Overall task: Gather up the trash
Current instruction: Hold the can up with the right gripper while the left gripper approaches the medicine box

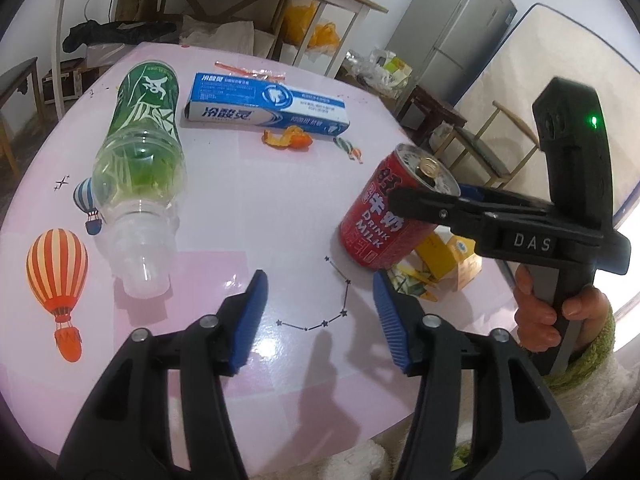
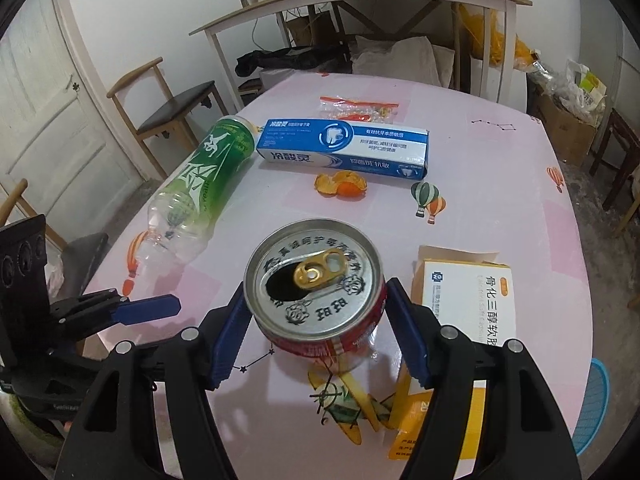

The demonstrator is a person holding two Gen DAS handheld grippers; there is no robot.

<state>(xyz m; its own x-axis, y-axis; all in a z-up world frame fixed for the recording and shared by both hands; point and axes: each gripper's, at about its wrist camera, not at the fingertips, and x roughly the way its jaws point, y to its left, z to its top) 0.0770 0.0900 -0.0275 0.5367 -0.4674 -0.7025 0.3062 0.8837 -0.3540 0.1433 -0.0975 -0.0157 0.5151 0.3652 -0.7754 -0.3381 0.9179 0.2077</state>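
Observation:
My right gripper (image 2: pixel 316 328) is shut on a red milk drink can (image 2: pixel 316 288) and holds it tilted above the pink table (image 2: pixel 500 184). The can also shows in the left wrist view (image 1: pixel 380 220), gripped by the right gripper (image 1: pixel 416 196). My left gripper (image 1: pixel 318 312) is open and empty over the table (image 1: pixel 240 208); it shows at the left of the right wrist view (image 2: pixel 160 308). A green plastic bottle (image 1: pixel 140 152) lies on its side, beside a blue toothpaste box (image 1: pixel 264 106) and orange peel (image 1: pixel 288 138).
A yellow and white medicine box (image 2: pixel 472 304) lies opened at the table's near right, under the can. A clear snack wrapper (image 2: pixel 356 106) lies behind the toothpaste box (image 2: pixel 344 148). Chairs (image 2: pixel 168 108), a shelf table (image 2: pixel 360 4) and a fridge (image 1: pixel 452 32) surround the table.

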